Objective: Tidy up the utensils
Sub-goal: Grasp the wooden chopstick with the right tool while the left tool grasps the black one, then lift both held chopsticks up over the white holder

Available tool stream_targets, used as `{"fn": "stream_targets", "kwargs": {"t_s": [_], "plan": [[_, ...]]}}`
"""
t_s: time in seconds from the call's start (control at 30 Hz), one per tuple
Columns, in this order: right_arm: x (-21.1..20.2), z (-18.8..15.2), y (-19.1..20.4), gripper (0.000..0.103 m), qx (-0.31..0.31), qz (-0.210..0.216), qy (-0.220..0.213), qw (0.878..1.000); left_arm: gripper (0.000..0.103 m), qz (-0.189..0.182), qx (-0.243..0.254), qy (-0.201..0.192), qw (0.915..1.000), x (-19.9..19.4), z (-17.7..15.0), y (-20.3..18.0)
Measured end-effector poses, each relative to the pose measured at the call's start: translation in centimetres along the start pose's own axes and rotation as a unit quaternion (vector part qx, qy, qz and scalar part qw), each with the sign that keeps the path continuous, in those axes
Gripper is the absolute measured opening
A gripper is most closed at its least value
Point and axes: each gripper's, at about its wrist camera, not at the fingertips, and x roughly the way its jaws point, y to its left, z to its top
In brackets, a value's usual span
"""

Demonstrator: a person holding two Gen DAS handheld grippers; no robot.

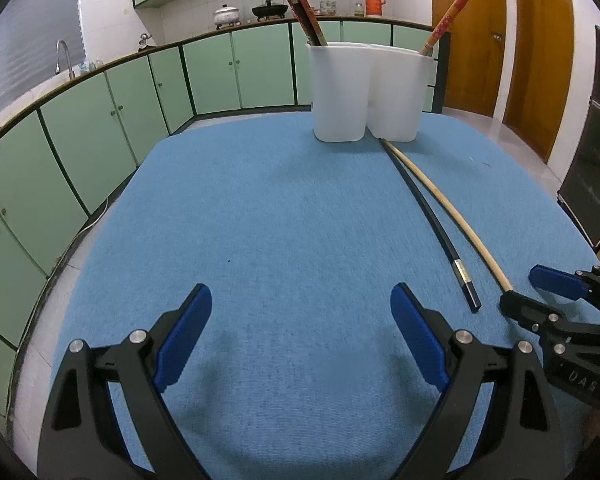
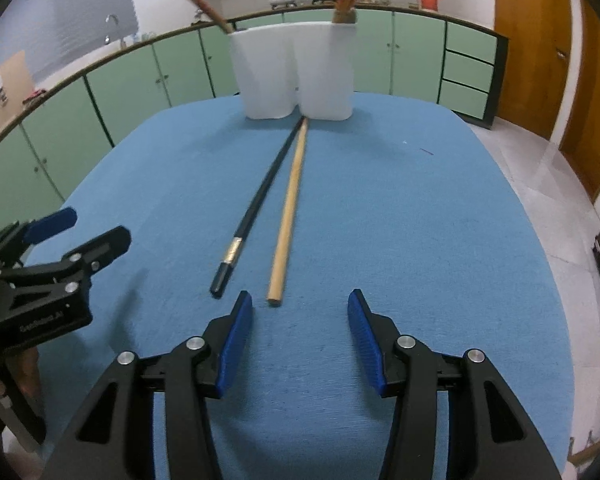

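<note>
The right hand-held gripper (image 2: 300, 316) is hovering, jaws apart and empty, near the wooden chopstick (image 2: 289, 216), lining up for pickup; the left hand-held gripper (image 1: 300, 316) is waiting, jaws apart.

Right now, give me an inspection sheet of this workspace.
Surface: blue cloth covers the table.
Job's things: black chopstick and wooden chopstick lie side by side, far tips at the white holder; red chopsticks stand in it.
Clutter: nothing seen.
Grippers: left hand-held gripper open, empty; right hand-held gripper open, empty, just short of the wooden chopstick's near end.
Cables: nothing seen.
Surroundings: green cabinets, wooden doors.
</note>
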Motion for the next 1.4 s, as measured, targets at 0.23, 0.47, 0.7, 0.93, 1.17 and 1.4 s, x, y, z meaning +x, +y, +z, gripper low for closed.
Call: {"fn": "stream_targets", "kwargs": {"t_s": [0.23, 0.47, 0.7, 0.93, 1.17, 1.4], "plan": [[0.5, 0.4, 0.2, 0.029, 0.004, -0.015, 0.002, 1.000, 0.088, -0.005, 0.005, 0.002, 1.0000, 0.0, 0.0, -0.4], [0.2, 0.3, -0.6, 0.006, 0.012, -0.014, 0.000, 1.000, 0.088, -0.028, 0.006, 0.004, 0.9996, -0.1, 0.2, -1.6], [-1.2, -0.4, -3.6, 0.006, 0.041, -0.033, -0.006, 0.999, 0.082, -0.073, 0.011, 0.018, 0.9971, 0.2, 0.2, -4.9], [-1.4, -0.7, -4.8, 0.006, 0.053, -0.034, -0.008, 0.998, 0.059, -0.092, 0.023, 0.046, 0.9944, 1.3, 0.3, -8.2], [-1.3, -0.8, -5.2, 0.006, 0.063, -0.020, -0.007, 0.998, 0.043, -0.083, 0.034, 0.061, 0.9941, 1.9, 0.5, -9.5], [-1.0, -0.9, -6.0, 0.007, 0.082, 0.006, -0.006, 0.997, 0.025, -0.082, 0.045, 0.059, 0.9939, 1.9, 0.6, -10.0]]}}
